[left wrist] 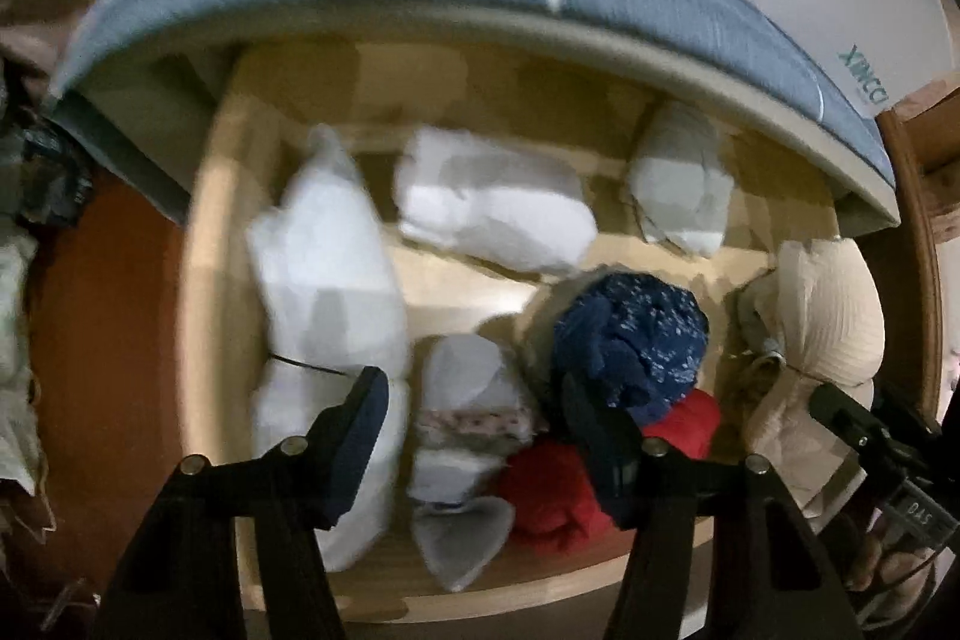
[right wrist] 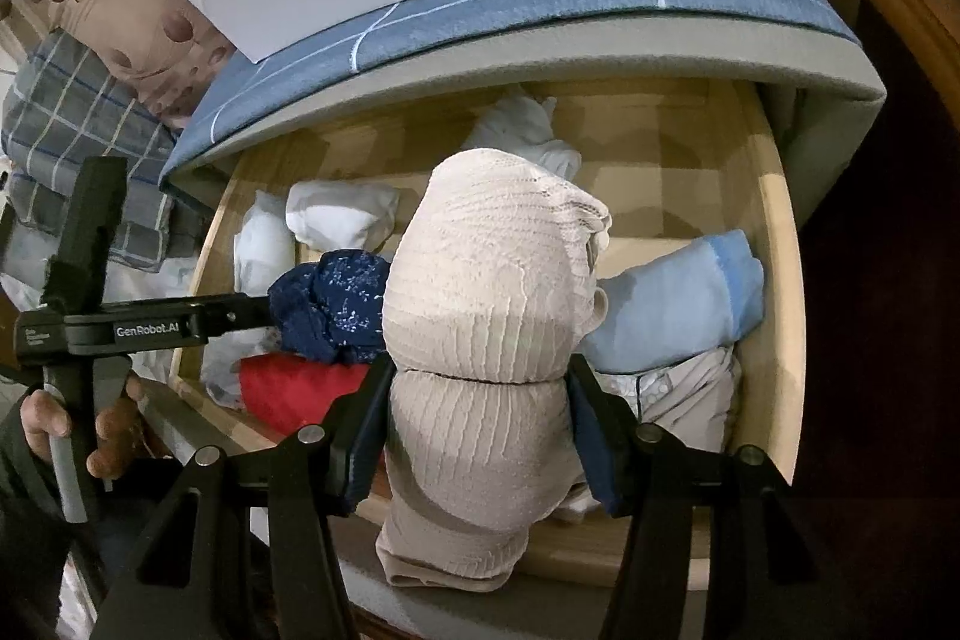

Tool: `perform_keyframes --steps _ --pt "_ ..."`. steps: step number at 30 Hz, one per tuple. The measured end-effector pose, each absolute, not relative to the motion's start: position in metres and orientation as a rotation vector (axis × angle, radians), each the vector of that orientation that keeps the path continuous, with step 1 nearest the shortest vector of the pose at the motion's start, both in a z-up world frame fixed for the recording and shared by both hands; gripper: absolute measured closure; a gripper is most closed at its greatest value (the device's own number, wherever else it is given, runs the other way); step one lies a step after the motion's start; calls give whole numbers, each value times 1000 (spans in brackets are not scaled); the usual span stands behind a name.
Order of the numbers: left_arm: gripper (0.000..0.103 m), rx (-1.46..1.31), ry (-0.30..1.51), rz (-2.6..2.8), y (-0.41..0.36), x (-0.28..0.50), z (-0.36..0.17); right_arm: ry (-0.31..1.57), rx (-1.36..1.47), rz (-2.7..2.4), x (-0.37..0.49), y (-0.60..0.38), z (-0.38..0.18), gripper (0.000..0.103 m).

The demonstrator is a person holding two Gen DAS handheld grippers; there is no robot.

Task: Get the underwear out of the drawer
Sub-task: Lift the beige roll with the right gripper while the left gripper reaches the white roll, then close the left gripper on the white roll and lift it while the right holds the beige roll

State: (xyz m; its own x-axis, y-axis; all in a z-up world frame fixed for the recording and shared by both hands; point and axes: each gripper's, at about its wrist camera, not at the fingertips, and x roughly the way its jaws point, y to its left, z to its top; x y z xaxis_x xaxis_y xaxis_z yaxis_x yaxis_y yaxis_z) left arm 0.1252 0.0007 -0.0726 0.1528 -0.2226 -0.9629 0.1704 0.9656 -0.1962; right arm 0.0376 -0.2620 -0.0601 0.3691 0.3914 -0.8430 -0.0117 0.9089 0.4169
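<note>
Underwear fills the open wooden drawer [right wrist: 774, 244] under the bed's blue mattress edge, rolled into bundles. One of them, the beige ribbed bundle [right wrist: 486, 340], is clamped in the right gripper [right wrist: 480, 430]: its fingers [right wrist: 366, 424] press in on both flanks around the waist of the roll, so the roll bulges above and below them. Its long axis runs away from the camera, along the fingers' pointing direction, with the lower end hanging over the drawer's front rim. It appears to sit above the other bundles, so I judge the lift is under way.

The left gripper [left wrist: 474, 436] hangs over the left half of the drawer with its fingers spread wide and nothing between the pads. Directly below the gap lies a small white and floral roll [left wrist: 468, 412]; a navy speckled bundle [left wrist: 630, 334] and a red bundle [left wrist: 558, 484] lie just beside its right finger, and a long white roll [left wrist: 330, 280] beside its left. The picture there is blurred.

The beige bundle lies well off to the right of the left gripper, so the right hand alone carries it out; it should come up and toward the person to clear the front rim.
</note>
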Motion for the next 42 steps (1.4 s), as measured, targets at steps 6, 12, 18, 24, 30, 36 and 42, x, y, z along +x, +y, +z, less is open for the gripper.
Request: perform_keyframes --steps 6,12,18,24,30,36,42 --pt "41 -1 1361 -208 17 132 -65 1174 374 269 38 -263 -60 50" --pt "42 16 1400 -125 23 133 -92 1175 380 272 38 -263 -61 50" --pt "42 36 1415 -115 18 139 -103 1178 382 273 39 -263 -61 50" --pt "40 28 1436 -139 11 147 -112 1181 384 272 39 -263 -61 50" --pt "34 47 1466 -145 8 154 -119 1189 388 273 40 -263 -63 50" --pt "34 93 1474 -102 4 157 -123 1189 389 274 40 -263 -63 50" --pt "57 79 1484 -78 7 157 -124 1191 400 275 39 -263 -63 50"
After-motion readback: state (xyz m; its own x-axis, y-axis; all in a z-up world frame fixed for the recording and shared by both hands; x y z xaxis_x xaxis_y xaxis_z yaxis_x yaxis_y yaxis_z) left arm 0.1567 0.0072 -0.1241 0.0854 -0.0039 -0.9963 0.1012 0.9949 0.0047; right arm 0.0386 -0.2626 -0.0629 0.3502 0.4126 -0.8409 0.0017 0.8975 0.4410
